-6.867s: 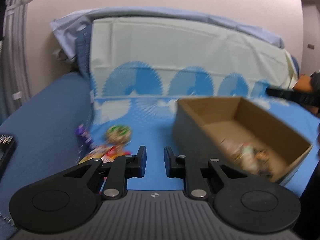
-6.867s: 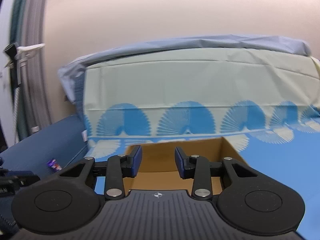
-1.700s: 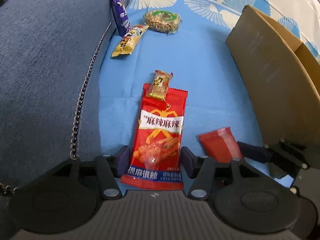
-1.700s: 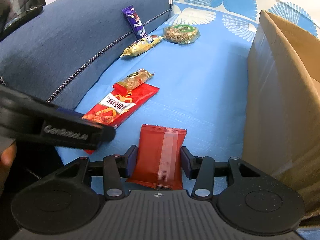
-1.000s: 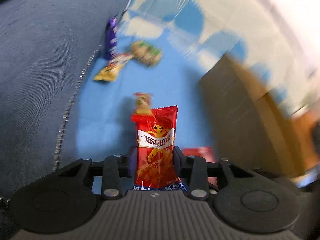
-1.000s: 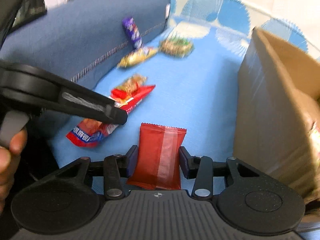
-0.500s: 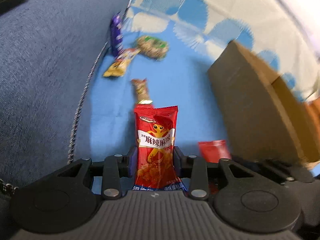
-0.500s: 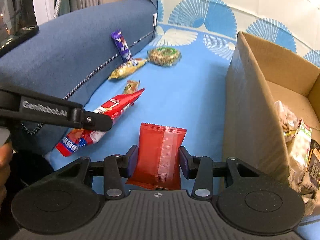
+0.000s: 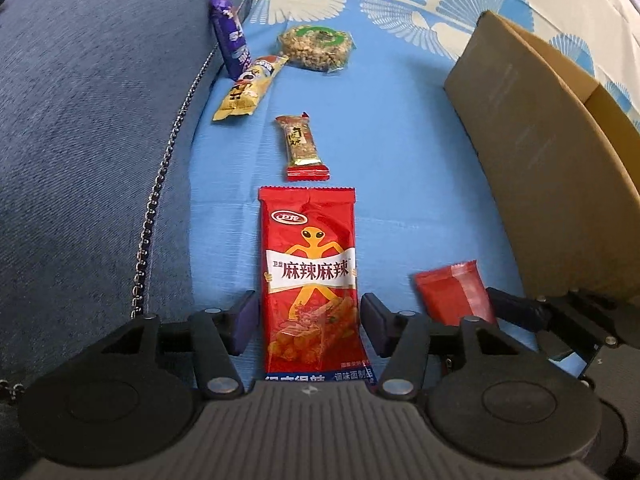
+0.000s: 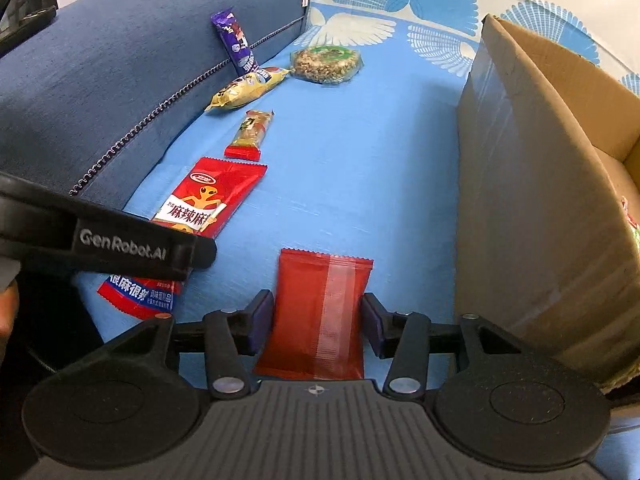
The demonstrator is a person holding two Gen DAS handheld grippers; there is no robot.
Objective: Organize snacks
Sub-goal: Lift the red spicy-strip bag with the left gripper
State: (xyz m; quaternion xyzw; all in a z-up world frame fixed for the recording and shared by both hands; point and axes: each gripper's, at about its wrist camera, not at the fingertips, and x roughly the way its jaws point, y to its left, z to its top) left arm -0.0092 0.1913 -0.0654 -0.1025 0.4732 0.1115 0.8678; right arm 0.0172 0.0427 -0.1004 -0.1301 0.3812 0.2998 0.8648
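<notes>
Nearest you, your left gripper (image 9: 306,322) straddles the red spicy-strip packet (image 9: 310,276), jaws spread with a sliver of gap each side, so it lies loose on the blue sheet (image 9: 384,120). To its right, your right gripper (image 10: 316,322) brackets the plain red packet (image 10: 320,312) the same way, not pinching, probably lined up for a lengthwise grab. The cardboard box (image 10: 532,184) stands right of both, handy for dropping. Farther off lie a small bar (image 9: 301,146), yellow packet (image 9: 246,94), purple bar (image 9: 229,36) and round cake (image 9: 318,46).
</notes>
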